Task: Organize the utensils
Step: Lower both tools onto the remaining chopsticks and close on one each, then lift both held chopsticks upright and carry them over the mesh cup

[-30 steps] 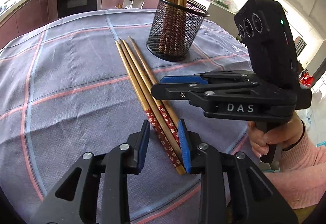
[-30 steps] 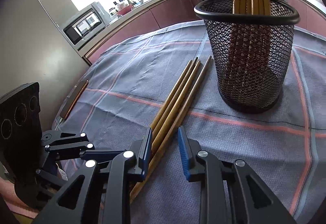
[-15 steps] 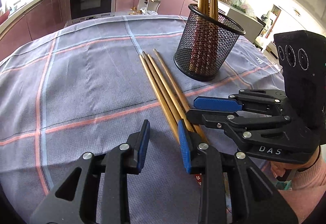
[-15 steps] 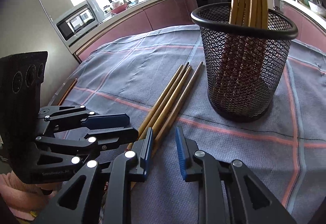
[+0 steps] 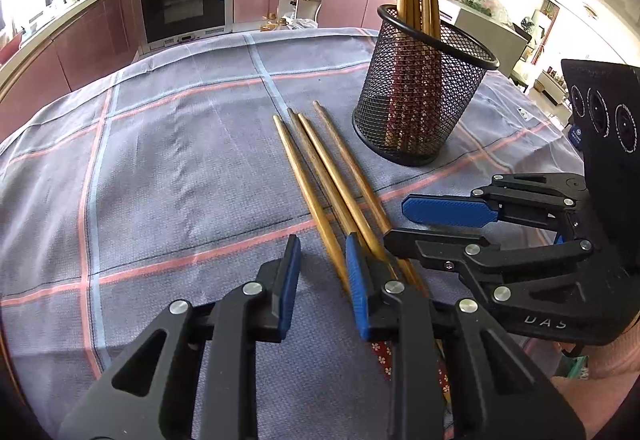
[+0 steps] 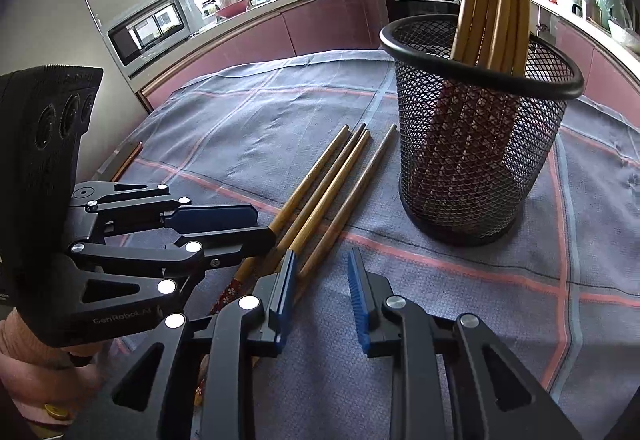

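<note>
Left gripper [image 5: 320, 272] and right gripper [image 6: 322, 280] hover empty, jaws slightly parted. Straddle one chopstick [image 5: 308, 192]; the mesh holder [image 5: 424, 100] waits at two o'clock.

"DAS" on right tool [image 5: 434, 224], "GenRoboLAI" on left tool [image 6: 264, 224]

Left gripper [image 5: 322, 280]: blue-padded fingers [image 5: 289, 280] parted a little, nothing between them but checked cloth [image 5: 168, 168] on the tabletop; its jaws have just been closing slightly. Four loose chopsticks [image 5: 320, 176] lie side by side, running ahead from just beside the right-hand finger. Mesh holder [image 5: 424, 96] with upright chopsticks stands further ahead and to the right; the right gripper [image 5: 440, 224] hovers beside the fingers, over the chopsticks' near ends.
</note>
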Tool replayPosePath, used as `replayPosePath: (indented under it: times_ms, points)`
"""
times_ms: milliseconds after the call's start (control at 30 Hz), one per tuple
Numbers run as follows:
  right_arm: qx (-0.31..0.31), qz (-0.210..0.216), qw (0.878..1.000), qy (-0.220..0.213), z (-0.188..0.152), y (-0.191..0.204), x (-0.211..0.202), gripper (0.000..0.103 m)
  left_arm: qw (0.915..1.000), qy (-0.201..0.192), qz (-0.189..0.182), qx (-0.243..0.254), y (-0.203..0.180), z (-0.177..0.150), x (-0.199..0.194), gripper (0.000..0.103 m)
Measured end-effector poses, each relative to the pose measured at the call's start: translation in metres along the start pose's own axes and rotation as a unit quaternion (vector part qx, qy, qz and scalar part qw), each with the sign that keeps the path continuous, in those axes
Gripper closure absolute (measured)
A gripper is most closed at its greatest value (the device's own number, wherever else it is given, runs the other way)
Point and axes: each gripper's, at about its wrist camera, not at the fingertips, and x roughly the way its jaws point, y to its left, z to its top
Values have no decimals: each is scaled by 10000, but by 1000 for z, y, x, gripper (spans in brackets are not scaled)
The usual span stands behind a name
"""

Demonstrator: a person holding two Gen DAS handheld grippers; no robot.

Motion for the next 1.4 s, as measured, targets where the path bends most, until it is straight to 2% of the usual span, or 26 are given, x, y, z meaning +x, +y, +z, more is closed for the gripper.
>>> replayPosePath:
  times_ms: [33,167,367,533,633,700,733,767,933,1033,1267,1400]
  points:
    - [-29,-37,10000,12,1,1,2,77,10000,12,9,-13,0,1,1,77]
    - [-106,-204,9997,2,8,3,8,77,10000,23,48,-71,3,4,5,82]
    - [-8,-185,9998,-66,7,0,7,77,9998,11,136,-129,3,5,6,87]
    - [264,38,9996,-85,3,-9,1,89,9995,-6,145,-291,6,2,3,94]
    - [316,11,9995,-93,0,-12,-5,89,9992,-25,176,-367,9,-3,-2,95]
    - [307,-82,9995,-60,-1,-11,-5,87,9992,-12,167,-365,10,-5,-3,95]
    - [310,-135,9994,-45,-1,-11,-4,81,9992,-18,185,-363,10,-5,-3,94]
    - [326,-137,9994,-35,0,-11,-3,80,9992,-16,198,-349,10,-5,-3,93]
    - [243,-269,9993,-96,5,-7,4,79,9993,-15,280,-244,6,0,2,91]
    - [339,-250,9990,-139,6,-10,5,90,9991,-32,344,-238,4,1,4,92]
    - [650,23,9974,-296,-1,-19,-3,97,9980,-155,386,-475,10,-2,-5,95]
    - [630,136,9971,-411,-3,-17,-12,97,9983,-235,216,-484,11,-6,-16,95]
